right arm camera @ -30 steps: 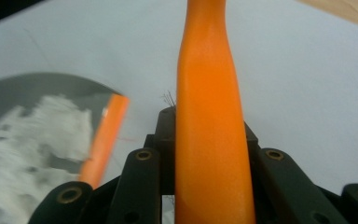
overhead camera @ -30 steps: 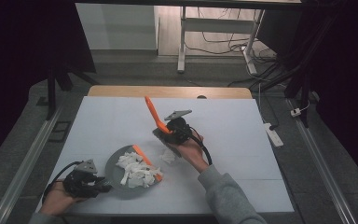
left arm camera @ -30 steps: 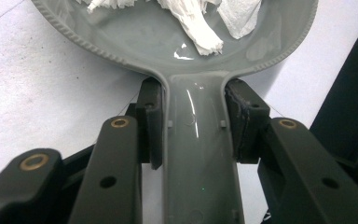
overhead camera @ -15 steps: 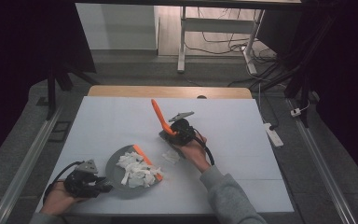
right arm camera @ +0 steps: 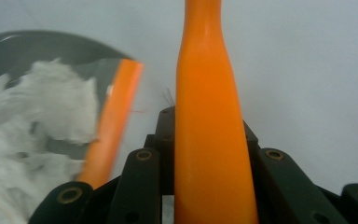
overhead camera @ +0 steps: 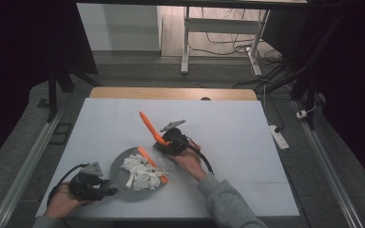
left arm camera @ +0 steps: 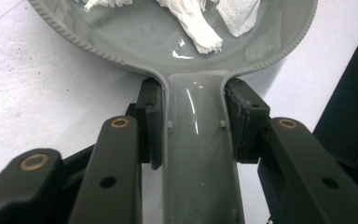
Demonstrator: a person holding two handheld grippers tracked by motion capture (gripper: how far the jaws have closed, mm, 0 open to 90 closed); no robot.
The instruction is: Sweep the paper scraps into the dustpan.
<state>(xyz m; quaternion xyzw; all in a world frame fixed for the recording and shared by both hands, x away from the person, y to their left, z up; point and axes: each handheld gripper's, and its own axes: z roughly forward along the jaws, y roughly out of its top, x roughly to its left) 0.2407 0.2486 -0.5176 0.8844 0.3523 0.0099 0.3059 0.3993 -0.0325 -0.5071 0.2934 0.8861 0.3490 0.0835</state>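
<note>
A grey dustpan (overhead camera: 123,164) lies on the white table near its front left, and several white paper scraps (overhead camera: 140,172) are piled in it. An orange strip (overhead camera: 153,165) runs along its right edge. My left gripper (overhead camera: 105,189) is shut on the pan's handle (left arm camera: 200,154), with its pads (left arm camera: 151,116) pressed on both sides. Just right of the pan, my right gripper (overhead camera: 164,141) is shut on a long orange tool handle (overhead camera: 148,124), which slants up and away. In the right gripper view the handle (right arm camera: 207,140) rises between the jaws, and the pan (right arm camera: 23,46) sits at left.
The white table top (overhead camera: 237,128) has free room to the right and at the back. A wooden edge (overhead camera: 171,93) borders its far side. A power strip (overhead camera: 277,137) lies on the floor off the right edge, and desk legs and cables stand beyond the table.
My right gripper has come down and nearer to the pan with the orange handle, which now leans more to the left. The left gripper and pan have not moved.
</note>
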